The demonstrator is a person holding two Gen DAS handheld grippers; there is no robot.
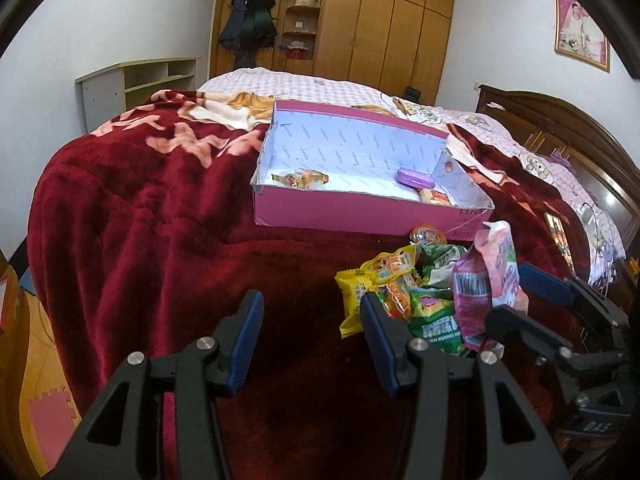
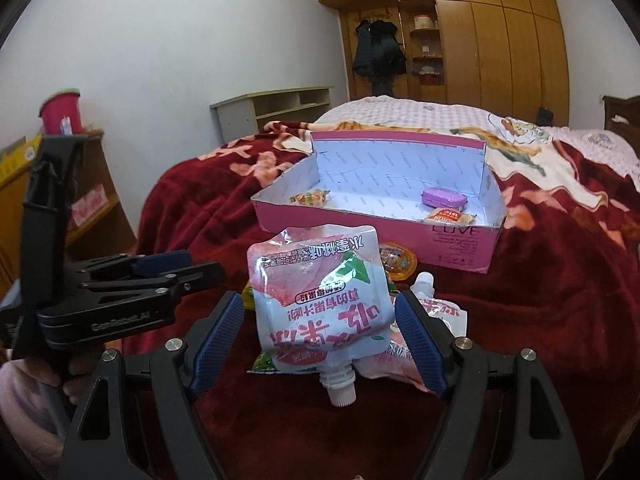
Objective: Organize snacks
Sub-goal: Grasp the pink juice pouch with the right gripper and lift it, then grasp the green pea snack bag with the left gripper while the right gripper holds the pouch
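A pink cardboard box (image 1: 360, 210) (image 2: 360, 226) lies open on the red blanket. In it are a candy wrapper (image 1: 300, 179), a purple oval case (image 1: 414, 178) and an orange packet (image 1: 436, 197). In front of it lies a pile of snack packets (image 1: 416, 292) with a jelly cup (image 2: 398, 260). My right gripper (image 2: 320, 320) (image 1: 520, 300) is shut on a pink-and-white spout pouch (image 2: 316, 300) (image 1: 498, 260), held upside down above the pile with its cap hanging. A second pouch (image 2: 440, 316) lies behind it. My left gripper (image 1: 312, 336) (image 2: 200, 266) stands open and empty, just left of the pile.
The bed fills the view, its red blanket (image 1: 160, 220) falling away at the left edge. A dark wooden headboard (image 1: 560, 120) rises on the right and a wardrobe (image 1: 380, 20) stands at the back. A pale shelf unit (image 2: 276, 108) and a red bucket (image 2: 60, 110) stand to the left.
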